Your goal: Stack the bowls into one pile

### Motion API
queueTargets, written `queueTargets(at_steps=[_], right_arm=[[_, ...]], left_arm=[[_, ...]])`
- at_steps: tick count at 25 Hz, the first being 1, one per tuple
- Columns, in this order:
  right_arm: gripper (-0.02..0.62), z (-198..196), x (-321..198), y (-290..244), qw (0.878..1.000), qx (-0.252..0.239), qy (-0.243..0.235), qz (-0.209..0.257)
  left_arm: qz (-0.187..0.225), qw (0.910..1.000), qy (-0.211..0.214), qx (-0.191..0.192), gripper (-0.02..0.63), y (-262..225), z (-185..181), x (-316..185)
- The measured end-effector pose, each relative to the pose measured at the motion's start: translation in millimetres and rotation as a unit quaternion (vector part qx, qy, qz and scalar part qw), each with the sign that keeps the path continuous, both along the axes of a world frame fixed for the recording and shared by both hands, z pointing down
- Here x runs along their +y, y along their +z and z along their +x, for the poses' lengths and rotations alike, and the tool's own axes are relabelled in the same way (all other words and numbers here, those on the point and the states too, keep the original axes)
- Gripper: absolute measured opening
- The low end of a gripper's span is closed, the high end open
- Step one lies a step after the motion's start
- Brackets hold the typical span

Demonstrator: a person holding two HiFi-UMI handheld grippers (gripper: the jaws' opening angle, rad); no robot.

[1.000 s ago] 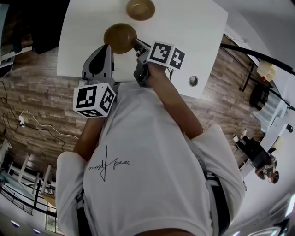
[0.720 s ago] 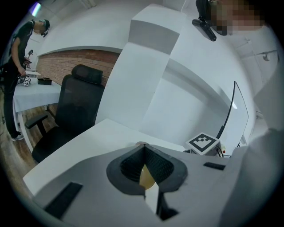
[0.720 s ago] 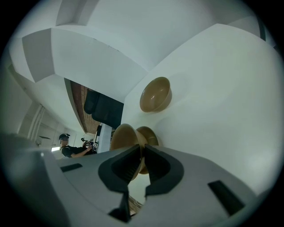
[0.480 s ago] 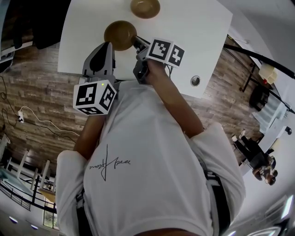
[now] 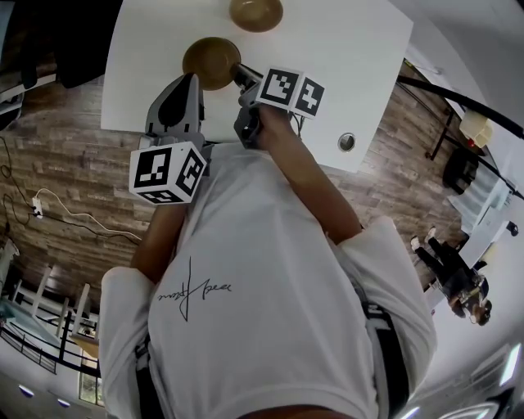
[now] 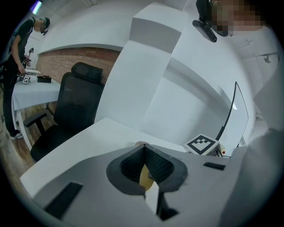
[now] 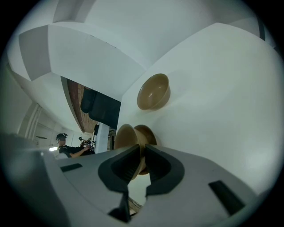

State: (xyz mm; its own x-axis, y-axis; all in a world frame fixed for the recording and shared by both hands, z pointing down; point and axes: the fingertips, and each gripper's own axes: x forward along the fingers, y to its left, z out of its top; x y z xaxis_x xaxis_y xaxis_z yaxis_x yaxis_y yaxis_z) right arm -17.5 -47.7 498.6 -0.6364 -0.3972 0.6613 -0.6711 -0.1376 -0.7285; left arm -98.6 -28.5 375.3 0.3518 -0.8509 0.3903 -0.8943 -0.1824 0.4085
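Note:
Two brown bowls are over the white table (image 5: 344, 57). The nearer bowl (image 5: 210, 60) is gripped at its right rim by my right gripper (image 5: 239, 75), which is shut on it. In the right gripper view that bowl (image 7: 128, 135) stands tilted between the pads, rim edge-on. The second bowl (image 5: 255, 11) sits upright farther back, seen as a bowl (image 7: 153, 91) beyond the jaws. My left gripper (image 5: 187, 83) hovers just left of the held bowl near the table's front edge. Its jaws (image 6: 143, 148) are shut with nothing between them.
A black office chair (image 6: 73, 106) stands beyond the table's far side. A round cable hole (image 5: 346, 142) lies near the table's front right corner. Wood floor (image 5: 57, 180) surrounds the table. A person stands in the far background (image 6: 17, 66).

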Motion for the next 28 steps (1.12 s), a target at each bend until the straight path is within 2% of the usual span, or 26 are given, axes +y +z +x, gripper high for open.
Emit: queueTargets(at_steps=[11,14,20,28], right_arm=[[0.046,0,-1,2,1.0,0.003,0.003,0.001],[0.101,-2,-2,-2,1.0,-0.005,0.002,0.002],[0.126,-1,-3,-6,1.0,0.002,-0.006,0.014],[0.124,4,-5,-13,1.0,0.004,-0.004,0.027]], left_arm=[[-0.003,1.0,-0.001,0.004,0.006,2,-3,0],[-0.002,1.0,0.001,0.005,0.006,2,-2,-1],[-0.002,1.0,0.004,0.005,0.006,2,-1,-2],[0.001,0.9999,0.008,0.006,0.006,1,2,-2]])
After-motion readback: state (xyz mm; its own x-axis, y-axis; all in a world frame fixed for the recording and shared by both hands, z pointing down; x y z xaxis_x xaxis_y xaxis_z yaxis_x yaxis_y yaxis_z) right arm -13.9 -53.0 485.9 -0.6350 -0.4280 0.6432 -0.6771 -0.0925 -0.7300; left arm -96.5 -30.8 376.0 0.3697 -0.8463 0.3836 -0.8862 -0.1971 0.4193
